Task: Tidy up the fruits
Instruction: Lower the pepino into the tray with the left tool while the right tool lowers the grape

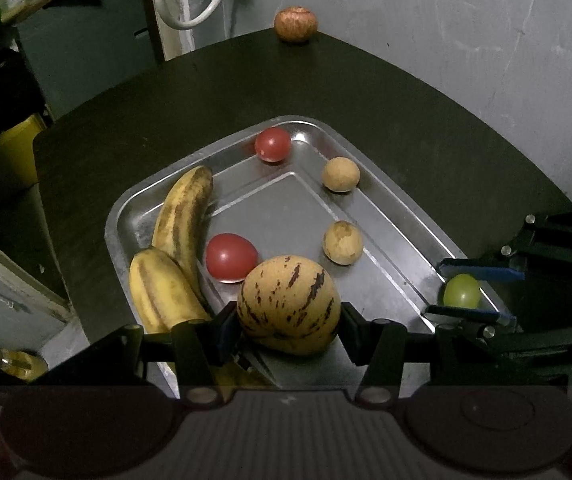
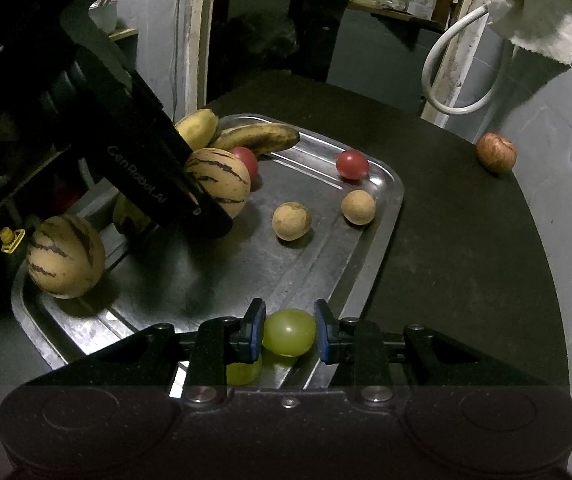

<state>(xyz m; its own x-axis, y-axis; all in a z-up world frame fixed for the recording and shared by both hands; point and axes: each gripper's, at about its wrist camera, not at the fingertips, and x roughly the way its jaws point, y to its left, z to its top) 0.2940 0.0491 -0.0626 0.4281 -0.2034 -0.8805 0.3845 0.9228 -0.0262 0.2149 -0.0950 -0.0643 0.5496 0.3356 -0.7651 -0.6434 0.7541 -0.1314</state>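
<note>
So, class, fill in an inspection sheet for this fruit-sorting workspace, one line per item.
Surface: dark table, metal tray on it.
Job's things: in tray, two bananas, two red tomatoes, two tan round fruits, second striped melon; apple outside on table edge.
Clutter: nothing seen.
Grippers: left gripper clamps striped melon; right gripper clamps green grape.
Cables: white hose loops by wall.
Surroundings: shelves, hanging cloth.

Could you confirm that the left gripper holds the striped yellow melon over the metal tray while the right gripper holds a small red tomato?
Not quite: the right gripper holds a small green grape, not a red tomato, as the right wrist view shows. The rest stands: the left gripper holds the striped yellow melon over the metal tray.
</note>
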